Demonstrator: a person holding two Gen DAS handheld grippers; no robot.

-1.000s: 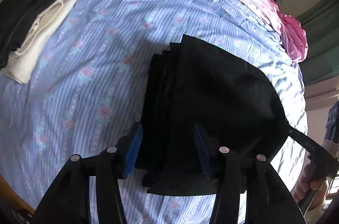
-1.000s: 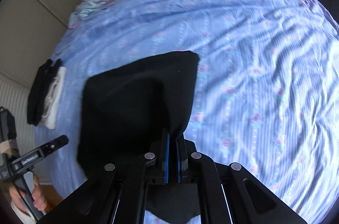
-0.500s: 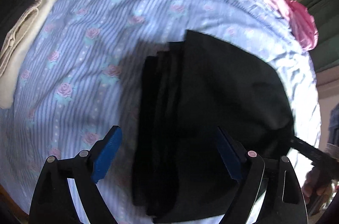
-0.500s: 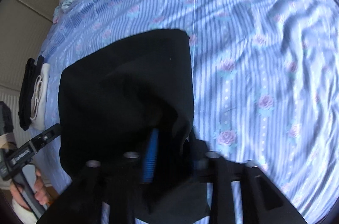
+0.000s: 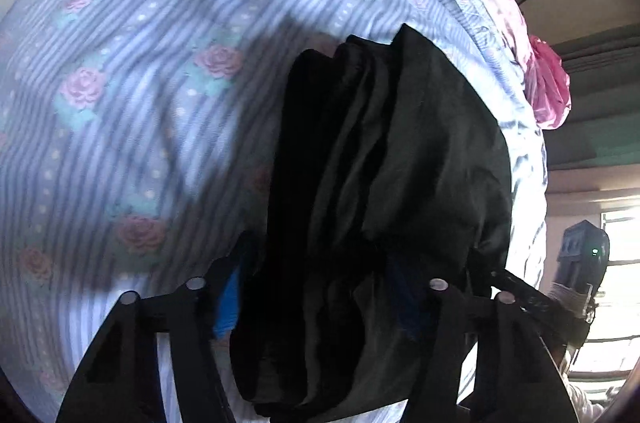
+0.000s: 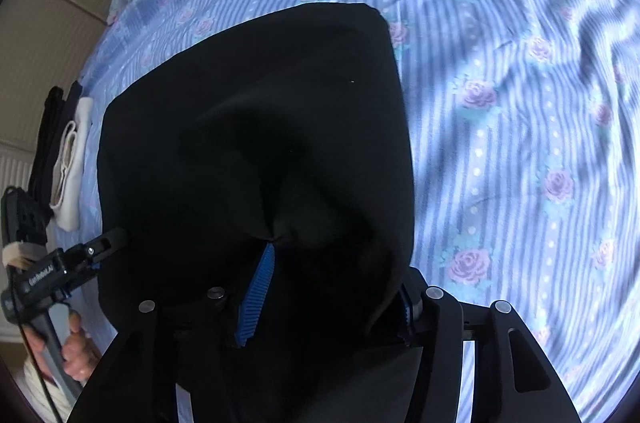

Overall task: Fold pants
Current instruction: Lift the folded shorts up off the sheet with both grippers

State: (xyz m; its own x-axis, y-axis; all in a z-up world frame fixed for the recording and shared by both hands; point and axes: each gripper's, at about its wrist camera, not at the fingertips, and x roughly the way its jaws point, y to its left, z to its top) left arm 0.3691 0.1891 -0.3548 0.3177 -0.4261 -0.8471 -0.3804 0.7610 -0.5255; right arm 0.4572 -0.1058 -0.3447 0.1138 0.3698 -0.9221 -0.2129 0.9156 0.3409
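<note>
The black pants [image 5: 392, 175] lie folded into a thick stack on the blue striped bedsheet [image 5: 140, 71]; they also show in the right wrist view [image 6: 256, 127]. My left gripper [image 5: 316, 299] is open, its blue pads straddling the near left edge of the stack, low over the cloth. My right gripper [image 6: 328, 295] is open too, with the near right corner of the pants between its pads. One blue pad [image 6: 256, 299] shows against the cloth. The left gripper also shows in the right wrist view [image 6: 80, 259], at the stack's left side.
A pile of folded black and cream clothes [image 6: 68, 159] lies at the bed's far left edge. Pink bedding [image 5: 544, 91] is bunched along the head of the bed. The sheet to the right of the pants [image 6: 520, 127] is wrinkled.
My right gripper was shut on the pants' corner and has opened. My left gripper opened wider, then dropped closer onto the stack's edge. Both cameras moved nearer the pants.
</note>
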